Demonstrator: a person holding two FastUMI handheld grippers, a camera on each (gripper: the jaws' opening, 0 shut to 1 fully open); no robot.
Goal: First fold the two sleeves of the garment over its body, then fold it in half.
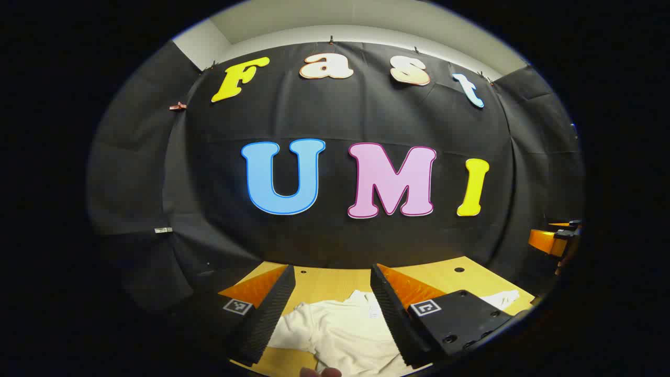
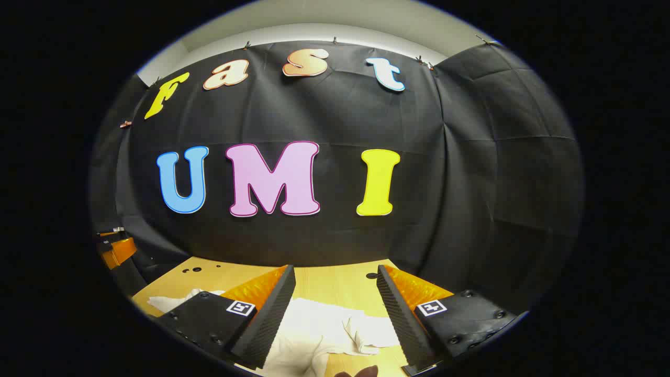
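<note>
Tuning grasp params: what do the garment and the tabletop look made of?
Garment: looks like soft off-white knit or cotton, matte; it creases and bunches where a sleeve lies crumpled. Exact fibre can't be told.
Tabletop: looks like light wood or wood laminate, smooth with a slight sheen, flat, with small dark holes.

Both views are evenly lit from above and sharp at the middle. The fisheye lens bows the wall [image 1: 366, 120] strongly toward the edges. The counter [image 2: 330, 285] looks bright, with soft shadows and no glare.
</note>
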